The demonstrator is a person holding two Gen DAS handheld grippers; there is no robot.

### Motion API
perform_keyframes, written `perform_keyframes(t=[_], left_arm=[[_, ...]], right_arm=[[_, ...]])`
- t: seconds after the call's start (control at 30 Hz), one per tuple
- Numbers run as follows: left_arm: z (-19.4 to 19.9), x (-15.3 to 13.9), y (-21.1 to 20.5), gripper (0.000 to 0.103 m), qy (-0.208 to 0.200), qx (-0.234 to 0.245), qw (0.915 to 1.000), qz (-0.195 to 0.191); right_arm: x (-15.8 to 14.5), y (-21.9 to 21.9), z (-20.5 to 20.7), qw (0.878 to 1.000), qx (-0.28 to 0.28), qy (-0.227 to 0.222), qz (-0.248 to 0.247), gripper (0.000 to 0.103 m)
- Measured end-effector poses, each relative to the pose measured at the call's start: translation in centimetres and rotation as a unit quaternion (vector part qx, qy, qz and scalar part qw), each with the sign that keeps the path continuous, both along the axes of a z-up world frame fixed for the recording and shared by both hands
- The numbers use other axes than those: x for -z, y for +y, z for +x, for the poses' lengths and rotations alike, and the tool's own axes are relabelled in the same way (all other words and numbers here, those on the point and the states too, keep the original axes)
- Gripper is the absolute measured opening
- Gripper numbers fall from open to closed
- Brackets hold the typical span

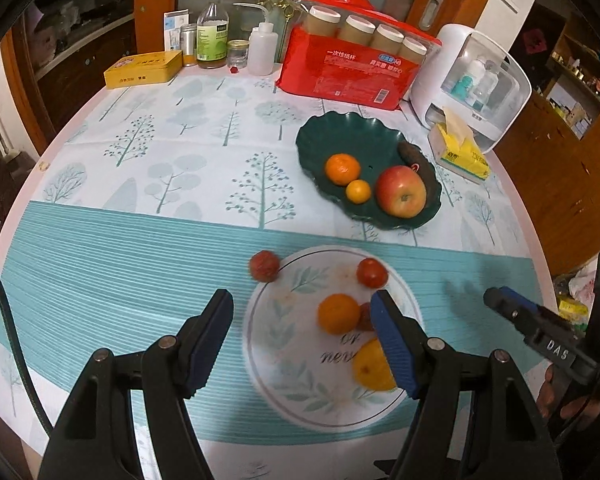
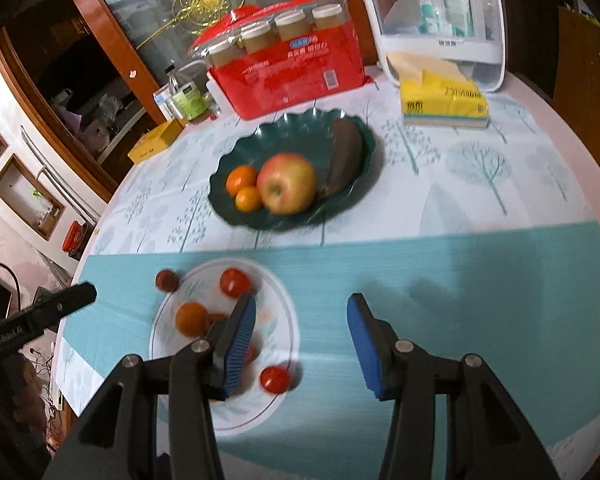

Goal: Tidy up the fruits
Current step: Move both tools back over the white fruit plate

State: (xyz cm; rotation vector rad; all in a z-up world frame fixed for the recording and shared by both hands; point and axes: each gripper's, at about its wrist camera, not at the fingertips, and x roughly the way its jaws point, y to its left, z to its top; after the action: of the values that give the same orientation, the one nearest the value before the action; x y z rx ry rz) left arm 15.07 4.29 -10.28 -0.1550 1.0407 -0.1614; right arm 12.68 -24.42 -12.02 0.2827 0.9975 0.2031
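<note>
A dark green bowl [image 1: 320,136] [image 2: 300,136] holds an apple [image 1: 401,191] [image 2: 286,189], two small oranges [image 1: 342,169] [image 2: 242,179] and a dark brown fruit [image 2: 346,156]. A white plate [image 1: 292,360] [image 2: 284,320] in front holds an orange [image 1: 338,313] [image 2: 192,319], a red tomato [image 1: 372,273] [image 2: 235,282], a yellow-orange fruit [image 1: 370,368] and another tomato [image 2: 275,379]. A red fruit [image 1: 264,265] [image 2: 167,280] lies on the cloth just left of the plate. My left gripper [image 1: 302,346] is open above the plate's left part. My right gripper [image 2: 302,346] is open and empty over the plate's right edge; it also shows in the left wrist view [image 1: 500,300].
At the back stand a red pack of paper cups [image 1: 352,72], a white storage box [image 1: 472,84], a yellow tissue box [image 1: 462,152], bottles [image 1: 211,36] and a yellow tin [image 1: 142,69]. The round table's edge curves close on both sides.
</note>
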Motion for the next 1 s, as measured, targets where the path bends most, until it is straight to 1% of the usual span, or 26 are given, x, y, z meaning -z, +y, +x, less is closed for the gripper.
perform_keyframes(t=[0.13, 0.23, 0.47, 0.57, 0.63, 0.77, 1.0], left_arm=[[-0.2, -0.1, 1.6, 0.070, 0.001, 0.015, 0.9999, 0.006], [-0.1, -0.1, 2.9, 0.070, 0.003, 0.030, 0.9995, 0.008], [0.4, 0.4, 5.4, 0.070, 0.015, 0.066, 0.9975, 0.020], [0.8, 0.9, 6.1, 0.070, 0.022, 0.084, 0.9959, 0.026], [1.2, 1.3, 6.5, 0.070, 0.027, 0.100, 0.9944, 0.023], [1.9, 2.2, 7.0, 0.070, 0.041, 0.132, 0.9901, 0.025], [3.8, 3.8, 6.9, 0.071, 0.069, 0.161, 0.9842, 0.028]], right_arm=[[0.7, 2.1, -1.8, 1.000, 0.015, 0.014, 0.005, 0.048], [1.2, 3.2, -2.9, 0.999, 0.032, 0.024, 0.018, 0.048], [2.6, 5.6, -5.2, 0.992, 0.099, 0.046, 0.062, 0.048], [3.0, 6.4, -6.1, 0.988, 0.130, 0.049, 0.074, 0.048], [3.3, 6.9, -6.7, 0.984, 0.148, 0.051, 0.081, 0.048], [3.9, 8.2, -7.8, 0.977, 0.184, 0.056, 0.093, 0.048], [4.8, 10.3, -8.6, 0.971, 0.207, 0.071, 0.098, 0.048]])
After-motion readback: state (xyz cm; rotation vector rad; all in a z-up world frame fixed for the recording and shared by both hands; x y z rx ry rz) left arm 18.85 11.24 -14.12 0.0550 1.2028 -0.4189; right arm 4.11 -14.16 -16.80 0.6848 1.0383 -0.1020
